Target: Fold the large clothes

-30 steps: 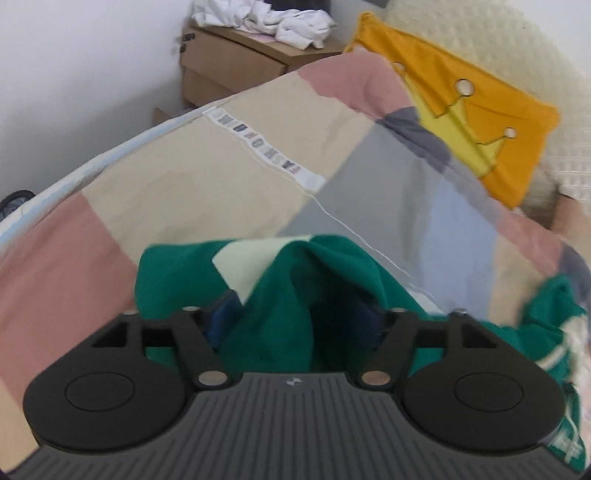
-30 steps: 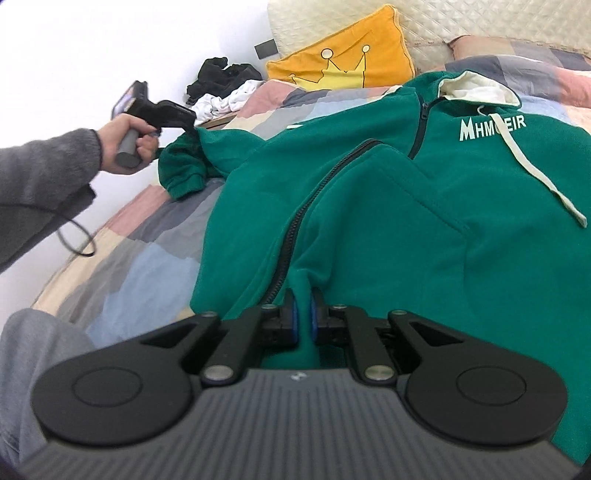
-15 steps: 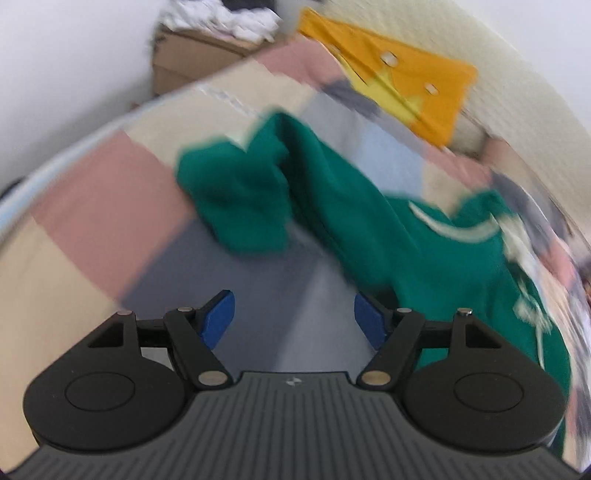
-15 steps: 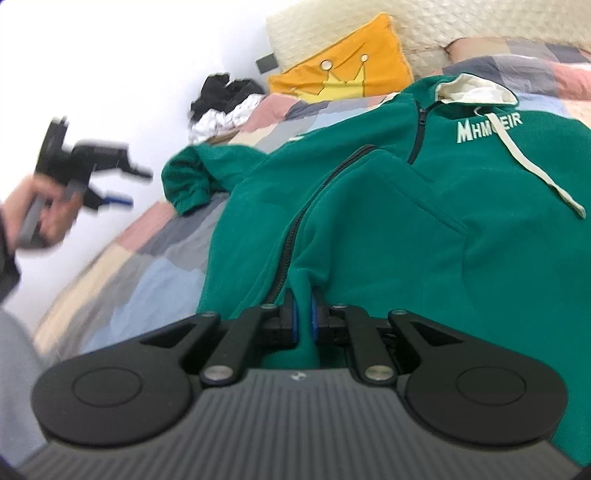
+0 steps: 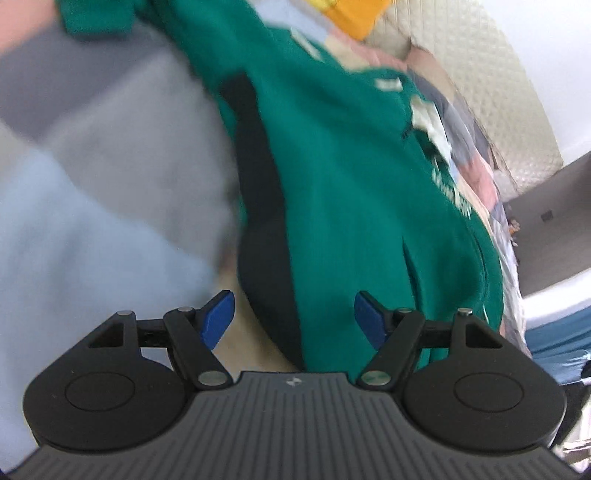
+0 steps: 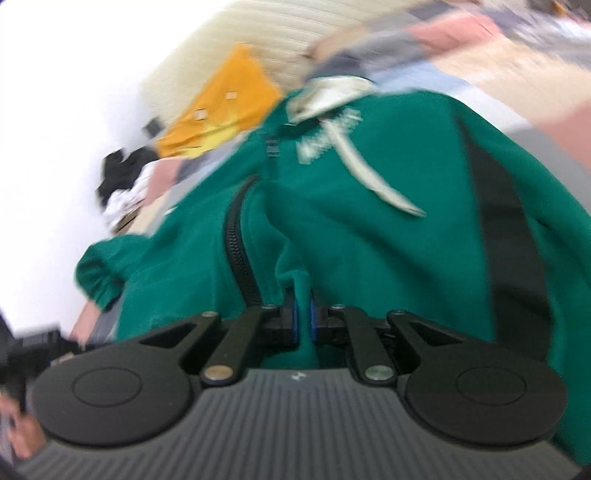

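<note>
Right tool (image 6: 303, 319) is clenched on the hoodie (image 6: 388, 221) hem by the zip; left tool (image 5: 291, 319) hangs released over the hem. Next, it likely needs a grip there before folding.

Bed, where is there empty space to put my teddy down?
Bare quilt lies left of the green hoodie, below its cuffed sleeve. The hoodie covers the middle. Crowded near the headboard: the yellow pillow and a clothes pile.
</note>
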A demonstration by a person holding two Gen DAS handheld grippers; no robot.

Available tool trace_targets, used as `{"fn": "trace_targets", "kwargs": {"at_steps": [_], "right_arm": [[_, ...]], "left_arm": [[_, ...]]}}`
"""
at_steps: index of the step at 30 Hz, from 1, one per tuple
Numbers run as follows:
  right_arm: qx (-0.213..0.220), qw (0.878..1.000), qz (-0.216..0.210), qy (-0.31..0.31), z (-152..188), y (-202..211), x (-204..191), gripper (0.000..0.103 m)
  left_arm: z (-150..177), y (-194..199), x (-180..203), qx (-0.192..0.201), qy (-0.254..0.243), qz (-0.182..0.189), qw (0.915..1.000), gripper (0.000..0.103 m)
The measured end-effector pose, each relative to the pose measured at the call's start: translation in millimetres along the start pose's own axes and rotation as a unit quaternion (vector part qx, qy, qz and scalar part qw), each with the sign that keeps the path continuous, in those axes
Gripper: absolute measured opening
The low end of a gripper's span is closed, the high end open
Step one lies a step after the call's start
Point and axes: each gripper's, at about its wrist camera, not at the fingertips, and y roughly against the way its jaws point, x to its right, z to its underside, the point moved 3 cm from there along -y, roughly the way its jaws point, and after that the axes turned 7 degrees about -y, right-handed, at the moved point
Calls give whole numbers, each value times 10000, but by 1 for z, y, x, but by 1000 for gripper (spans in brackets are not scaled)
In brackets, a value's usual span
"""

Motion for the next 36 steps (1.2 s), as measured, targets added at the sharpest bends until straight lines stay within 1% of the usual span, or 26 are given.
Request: {"fn": "trace_targets", "kwargs": {"at_steps": [1,3,4,5,6,8,10,11,12,13,14,15,16,19,20,23,26,28,30,32,33,34,36], "right_arm": [[-29,9999,10,-134,0,-2,7,9],[-45,9998,-35,-214,-1,-3,10,9],[-32,9998,-42,-198,0,-3,9,9],[-16,9999,-46,-163,1,-3,6,9],[-5,9999,-57,-144,2,-2,4,9],[0,9998,-71,-163,4,-3,1,9],[-19,9998,-97,-194,5,-2,1,9],[-20,9998,-116,-178,6,1,2,9],[-9,9998,-130,-144,7,2,0,9],[8,9998,-150,-111,9,5,0,9],[22,9998,-183,-90,9,8,-1,9],[34,9997,-236,-79,10,10,-3,9],[42,9995,-317,-77,10,13,-6,9],[96,9986,-505,81,14,21,-18,9],[105,9981,-573,184,15,25,-24,10],[110,9945,-947,423,20,40,-41,9],[15,9877,-1345,802,27,59,-65,9],[-213,9798,-1626,1145,33,69,-80,10],[-387,9714,-1768,1537,42,77,-95,10],[-745,9633,-1740,1905,54,76,-104,11],[-942,9597,-1710,2019,60,72,-107,11],[-1156,9562,-1641,2133,68,66,-108,12],[-1478,9516,-1410,2297,79,51,-109,12]], "left_arm": [[10,-6,3,-54,57,69,9999,76],[25,-12,6,-9,240,180,9996,77],[32,-14,5,24,444,266,9987,80],[39,-16,4,20,645,408,9971,82],[42,-19,4,35,766,501,9958,85],[53,-22,9,139,916,540,9942,86],[56,-26,17,202,940,561,9938,85],[53,-27,21,253,933,483,9941,83],[54,-28,24,309,915,402,9945,72],[56,-28,26,316,894,400,9947,52],[56,-27,28,307,907,421,9945,41],[56,-22,27,343,925,452,9941,25],[55,-17,29,407,865,439,9945,20],[43,8,39,390,427,322,9978,15],[38,20,40,393,388,345,9979,14],[23,63,36,423,364,407,9976,11],[6,107,20,393,545,452,9967,9],[-5,134,2,443,800,458,9948,9],[-14,150,-18,472,1075,413,9922,9],[-19,157,-39,485,1097,138,9927,9],[-19,156,-51,410,1199,41,9919,9],[-18,151,-65,294,1328,-42,9907,9],[-18,136,-83,188,1387,-284,9897,9]]}}
